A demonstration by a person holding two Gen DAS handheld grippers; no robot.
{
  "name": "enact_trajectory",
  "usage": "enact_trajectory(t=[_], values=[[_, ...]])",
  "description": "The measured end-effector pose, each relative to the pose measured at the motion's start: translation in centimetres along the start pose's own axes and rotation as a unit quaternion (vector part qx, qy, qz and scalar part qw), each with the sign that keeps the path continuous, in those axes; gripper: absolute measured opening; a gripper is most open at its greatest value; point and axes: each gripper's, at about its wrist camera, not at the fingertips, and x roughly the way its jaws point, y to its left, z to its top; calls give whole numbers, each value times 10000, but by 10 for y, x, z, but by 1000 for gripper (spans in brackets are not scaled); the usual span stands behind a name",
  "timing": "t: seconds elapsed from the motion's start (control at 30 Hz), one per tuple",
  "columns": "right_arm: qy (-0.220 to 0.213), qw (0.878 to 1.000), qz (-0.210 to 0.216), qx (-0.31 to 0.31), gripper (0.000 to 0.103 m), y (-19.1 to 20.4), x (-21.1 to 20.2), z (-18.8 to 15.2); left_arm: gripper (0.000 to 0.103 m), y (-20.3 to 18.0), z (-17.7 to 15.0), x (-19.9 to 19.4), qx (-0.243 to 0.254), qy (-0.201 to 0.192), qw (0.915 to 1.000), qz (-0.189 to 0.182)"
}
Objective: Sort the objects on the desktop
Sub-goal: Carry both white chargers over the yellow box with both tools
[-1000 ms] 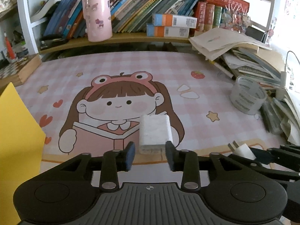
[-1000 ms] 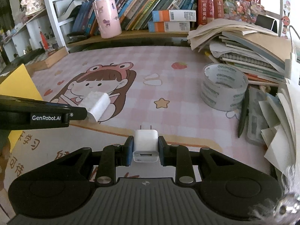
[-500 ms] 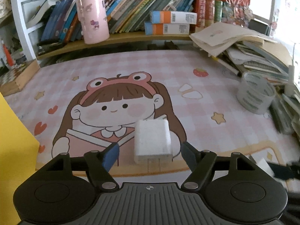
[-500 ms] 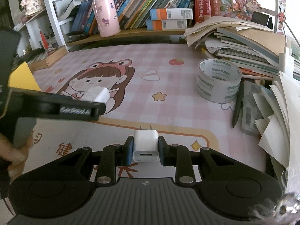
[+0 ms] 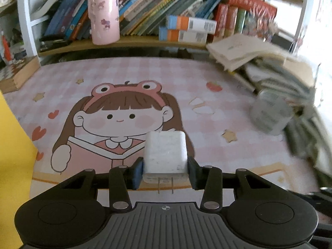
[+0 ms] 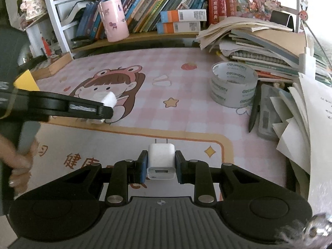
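The left claw (image 5: pixel 165 171) is closing on a speckled white plug-in charger block (image 5: pixel 165 154), prongs facing the camera, just above the pink cartoon desk (image 5: pixel 145 78) mat. The right claw (image 6: pixel 159 167) clamps a smaller smooth white charger cube (image 6: pixel 160 159) — both apparently lifted for sorting together.

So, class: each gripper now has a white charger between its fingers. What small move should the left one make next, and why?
Probably finish closing, then lift a little. The left gripper is closing around the larger charger, pads at its sides, prongs toward the camera, low over the desk mat. The right gripper is already shut on the small charger, so it can wait.
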Motion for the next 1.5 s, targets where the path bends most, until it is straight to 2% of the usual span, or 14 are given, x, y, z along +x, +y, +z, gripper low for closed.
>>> enact_trajectory(t=[0.2, 0.53, 1.07, 1.5], values=[[-108, 9999, 51, -48, 24, 5, -10, 3, 42, 8, 0, -41, -458, -189, 9982, -331], [-209, 9995, 195, -135, 24, 28, -36, -6, 42, 21, -16, -102, -770, -424, 9939, -672], [-132, 9995, 121, -279, 24, 70, -78, -36, 42, 50, -52, -176, -629, -595, 9914, -986], [-258, 9992, -18, -296, 24, 128, -115, -51, 42, 90, -94, -221, -573, -572, 9863, -1440]])
